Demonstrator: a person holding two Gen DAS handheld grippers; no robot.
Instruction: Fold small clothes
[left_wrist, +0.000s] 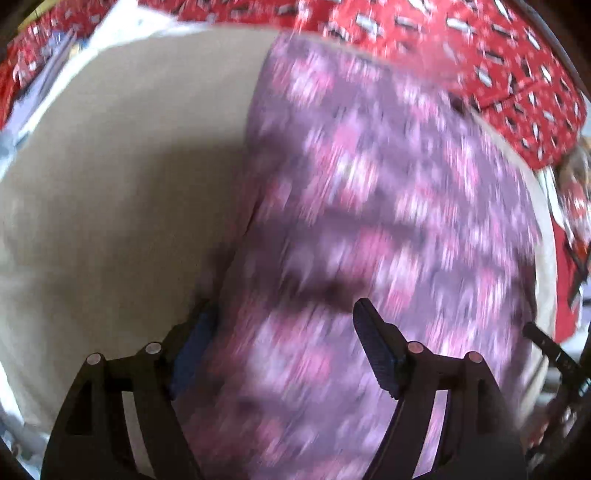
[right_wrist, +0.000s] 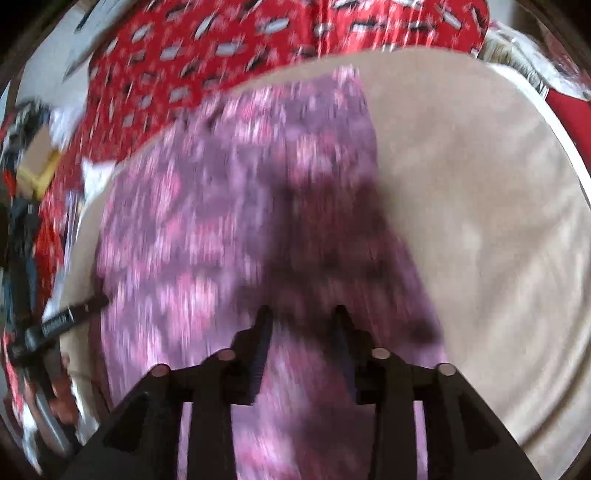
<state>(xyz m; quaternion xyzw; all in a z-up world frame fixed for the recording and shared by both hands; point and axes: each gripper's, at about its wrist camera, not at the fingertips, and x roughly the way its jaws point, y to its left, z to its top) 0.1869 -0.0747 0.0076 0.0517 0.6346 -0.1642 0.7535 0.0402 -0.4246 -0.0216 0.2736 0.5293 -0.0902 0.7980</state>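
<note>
- Purple-and-pink patterned cloth garment lies spread on the round beige table.
- Left gripper gapes wide over the garment's near edge.
- Right gripper, jaws narrowly parted, straddles the garment.
- Red patterned fabric lies beyond the table.

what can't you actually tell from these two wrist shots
- Purple patterned garment: motion blur in both views smears the print; its type and fold state are unreadable.
- Its near end: cut off by the bottom edge, behind the left gripper and right gripper.
- Grip: jaws are apart, but whether cloth is pinched is unclear.
- Clutter at the left edge of the right wrist view: blurred, unidentifiable.
</note>
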